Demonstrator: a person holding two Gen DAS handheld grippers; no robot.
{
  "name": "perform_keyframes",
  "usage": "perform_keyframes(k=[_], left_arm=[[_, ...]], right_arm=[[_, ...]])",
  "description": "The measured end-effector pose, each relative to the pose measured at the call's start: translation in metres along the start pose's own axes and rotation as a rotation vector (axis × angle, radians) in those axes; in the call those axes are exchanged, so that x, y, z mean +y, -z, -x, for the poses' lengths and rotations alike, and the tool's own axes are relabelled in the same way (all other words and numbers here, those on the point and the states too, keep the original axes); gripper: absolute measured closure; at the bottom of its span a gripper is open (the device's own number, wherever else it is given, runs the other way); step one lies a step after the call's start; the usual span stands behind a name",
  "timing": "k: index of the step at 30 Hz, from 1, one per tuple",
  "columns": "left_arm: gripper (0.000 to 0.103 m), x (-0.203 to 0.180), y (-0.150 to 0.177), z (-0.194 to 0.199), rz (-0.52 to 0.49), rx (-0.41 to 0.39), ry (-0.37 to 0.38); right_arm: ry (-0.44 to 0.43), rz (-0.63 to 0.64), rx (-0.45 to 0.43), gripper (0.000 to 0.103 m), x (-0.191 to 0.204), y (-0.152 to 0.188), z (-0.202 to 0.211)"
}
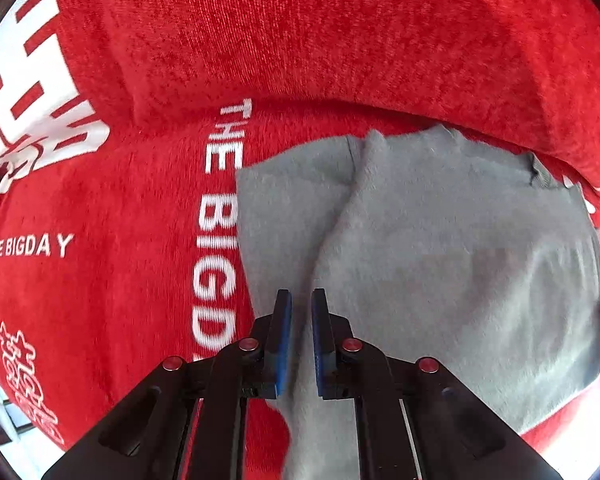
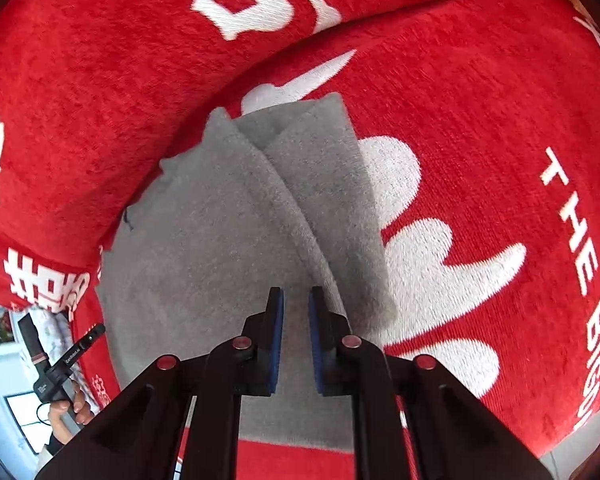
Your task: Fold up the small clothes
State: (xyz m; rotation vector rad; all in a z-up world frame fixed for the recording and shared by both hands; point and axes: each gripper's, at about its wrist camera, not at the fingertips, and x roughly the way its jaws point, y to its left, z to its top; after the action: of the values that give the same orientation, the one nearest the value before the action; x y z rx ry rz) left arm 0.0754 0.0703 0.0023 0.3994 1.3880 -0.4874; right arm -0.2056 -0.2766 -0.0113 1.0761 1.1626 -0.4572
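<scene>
Closest in the left wrist view, the left gripper is seen with its two blue pads a little apart, and grey cloth is seen running between them and down under the tool. It cannot be told for sure whether the cloth is pinched or only lies under the pads. In the right wrist view, the right gripper is seen the same way, with a small gap between its pads and grey cloth below; whether anything is gripped cannot be told there either. Just past the pads, the grey garment is laid flat on the red blanket, with one part folded over another so that a slanted edge is made across the middle. Farther back, a raised roll of the red blanket is seen touching the far edge of the garment, and big white letters and shapes are printed on the red. At the left edge of the right wrist view, the other tool is seen held in a hand. If only one layer is caught, the fold could be pulled open. If the fuzzy blanket is pinched too, it could be dragged along and the garment could be bunched up.
</scene>
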Motion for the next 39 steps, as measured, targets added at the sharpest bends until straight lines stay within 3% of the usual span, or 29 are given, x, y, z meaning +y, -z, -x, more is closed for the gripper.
perform_keyframes(k=[5,10,15,25,26,27,28,30,32,34,39], left_arm=[[0.092,-0.019,0.020,0.013,0.021,0.052,0.009],[0.092,-0.044,0.046,0.024,0.014,0.086,0.007],[0.091,-0.058,0.064,0.018,0.017,0.172,0.014],[0.091,-0.082,0.088,0.023,0.027,0.203,-0.002],[0.084,-0.085,0.090,0.024,0.027,0.205,-0.003],[0.034,-0.087,0.091,0.024,0.028,0.208,-0.007],[0.005,-0.091,0.094,0.026,0.035,0.203,-0.032],[0.001,-0.099,0.096,0.037,0.026,0.156,-0.078],[0.001,-0.107,0.097,0.040,0.014,0.153,-0.081],[0.001,-0.113,0.098,0.042,0.017,0.157,-0.080],[0.002,-0.118,0.095,0.048,0.025,0.131,-0.110]], right_arm=[[-0.023,0.032,0.033,0.085,0.010,0.016,0.012],[-0.038,0.054,0.075,0.063,0.020,0.035,0.015],[-0.055,0.069,0.110,0.052,0.026,0.049,0.010],[-0.113,0.097,0.168,0.036,0.029,0.070,0.000],[-0.117,0.098,0.173,0.034,0.029,0.073,-0.001],[-0.122,0.100,0.177,0.031,0.028,0.075,-0.001],[-0.129,0.104,0.180,0.031,0.029,0.077,0.000],[-0.133,0.113,0.181,0.031,0.029,0.080,0.002],[-0.139,0.117,0.179,0.030,0.029,0.082,0.005],[-0.147,0.110,0.181,0.024,0.028,0.083,0.006],[-0.165,0.085,0.178,0.024,0.021,0.080,0.006]])
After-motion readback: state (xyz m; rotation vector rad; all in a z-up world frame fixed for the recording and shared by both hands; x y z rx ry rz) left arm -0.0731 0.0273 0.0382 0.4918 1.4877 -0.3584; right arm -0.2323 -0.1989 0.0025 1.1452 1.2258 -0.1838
